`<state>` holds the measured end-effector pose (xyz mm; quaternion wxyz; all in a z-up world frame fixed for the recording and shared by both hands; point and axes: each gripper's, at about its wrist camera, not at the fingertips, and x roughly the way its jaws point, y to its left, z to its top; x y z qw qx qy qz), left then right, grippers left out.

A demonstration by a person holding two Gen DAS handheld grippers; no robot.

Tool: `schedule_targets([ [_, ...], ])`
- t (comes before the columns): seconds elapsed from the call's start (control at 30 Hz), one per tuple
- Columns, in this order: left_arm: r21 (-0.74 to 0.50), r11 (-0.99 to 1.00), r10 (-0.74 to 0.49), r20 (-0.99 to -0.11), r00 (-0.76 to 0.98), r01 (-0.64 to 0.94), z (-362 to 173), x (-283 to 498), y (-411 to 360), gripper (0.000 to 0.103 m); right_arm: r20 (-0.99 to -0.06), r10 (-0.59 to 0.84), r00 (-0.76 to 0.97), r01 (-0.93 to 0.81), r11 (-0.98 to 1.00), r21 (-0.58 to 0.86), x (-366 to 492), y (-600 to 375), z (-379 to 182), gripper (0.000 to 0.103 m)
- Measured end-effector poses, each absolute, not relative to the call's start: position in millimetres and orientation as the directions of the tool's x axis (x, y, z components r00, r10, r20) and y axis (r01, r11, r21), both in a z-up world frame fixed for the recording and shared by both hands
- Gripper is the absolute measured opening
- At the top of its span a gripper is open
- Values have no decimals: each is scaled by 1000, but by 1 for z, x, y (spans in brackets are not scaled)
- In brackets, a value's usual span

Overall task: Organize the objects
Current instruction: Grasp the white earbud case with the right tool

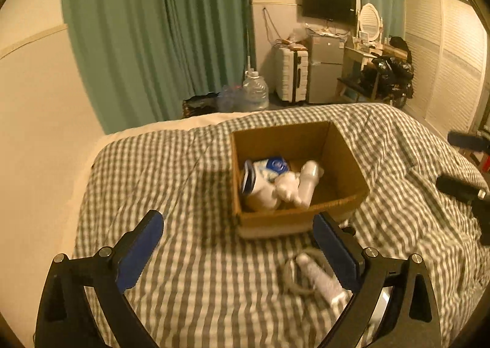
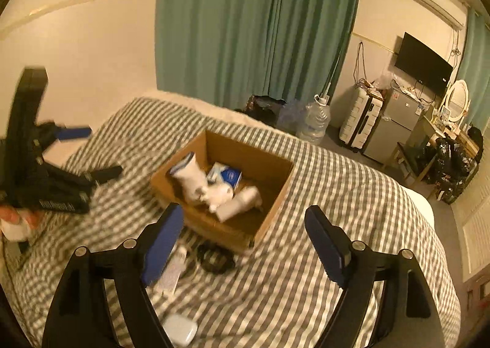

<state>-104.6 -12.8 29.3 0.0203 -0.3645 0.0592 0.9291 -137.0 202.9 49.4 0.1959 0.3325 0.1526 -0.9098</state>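
Note:
An open cardboard box (image 1: 346,161) (image 2: 275,195) sits on the checked bed. In it lie a white and blue bottle (image 1: 260,192) (image 2: 191,178), a blue-labelled packet (image 1: 275,166) (image 2: 228,176), a white crumpled item (image 1: 288,187) and a white cylinder (image 1: 309,179) (image 2: 240,204). My left gripper (image 1: 237,225) is open and empty, just in front of the box. My right gripper (image 2: 245,219) is open and empty, above the box's near corner. A white tube (image 1: 321,279) (image 2: 174,271) lies on the bed with a thin cable loop (image 1: 291,279). A dark coiled item (image 2: 216,257) lies beside the box.
A white oval case (image 2: 180,329) lies at the bed's near edge. The left gripper shows at far left in the right wrist view (image 2: 73,152). Green curtains (image 1: 159,35), a water jug (image 1: 255,91), suitcase (image 1: 291,74) and fridge (image 1: 324,69) stand beyond the bed.

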Motion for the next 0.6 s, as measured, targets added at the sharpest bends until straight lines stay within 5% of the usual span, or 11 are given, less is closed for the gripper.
schedule_targets([
  [0.37, 121, -993, -89, -659, -747, 12, -12, -48, -5, 101, -746, -279, -605, 467, -883, -49, -87, 204, -38, 81],
  [0.6, 87, -996, -55, -718, -693, -11, -63, -34, 14, 101, -814, -237, -529, 499, -863, -73, -70, 182, -99, 81],
])
